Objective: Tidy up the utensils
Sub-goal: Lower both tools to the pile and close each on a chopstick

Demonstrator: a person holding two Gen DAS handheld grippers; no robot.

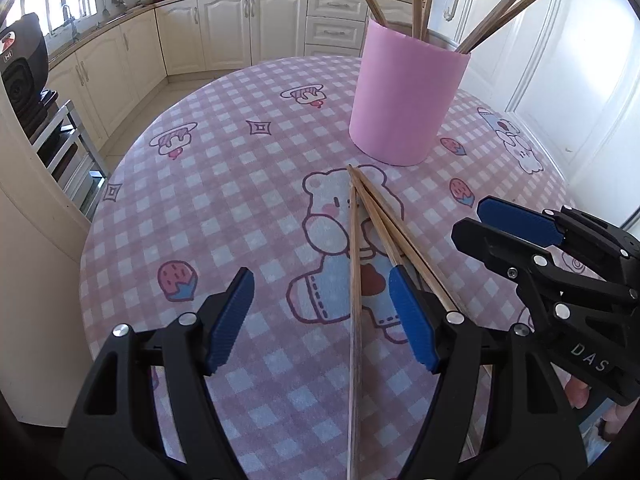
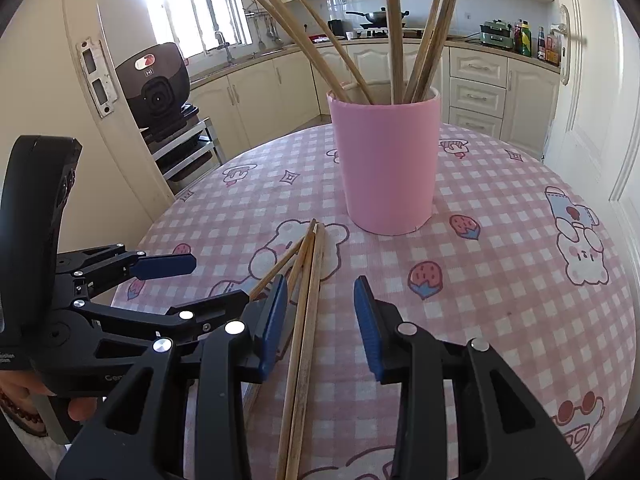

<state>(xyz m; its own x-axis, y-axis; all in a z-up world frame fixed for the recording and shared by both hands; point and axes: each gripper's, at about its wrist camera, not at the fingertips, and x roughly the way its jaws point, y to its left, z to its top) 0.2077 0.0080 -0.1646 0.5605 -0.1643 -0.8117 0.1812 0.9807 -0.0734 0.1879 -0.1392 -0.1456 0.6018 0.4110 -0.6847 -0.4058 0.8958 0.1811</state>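
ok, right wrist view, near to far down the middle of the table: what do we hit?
Right gripper, open → loose chopsticks lying on the tablecloth → pink cup holding upright chopsticks → kitchen cabinets.

Black hand-held gripper [image 1: 320, 320], blue pads [image 1: 232, 322]

The tablecloth [image 1: 224, 208] was a pink and white check, printed with white bears outlined in dark red, pink strawberries with blue leaves, and small diamond shapes. The holder [image 2: 386, 160] on it was plain pink, with no pattern. The chopsticks [image 2: 304, 320], both those on the cloth and those in the holder, were light brown wood. Both the left gripper [image 1: 322, 318] and the right gripper [image 2: 320, 328] were black, with ribbed blue pads [image 1: 231, 322] and silver pins. The cupboards [image 1: 248, 28] behind were cream.
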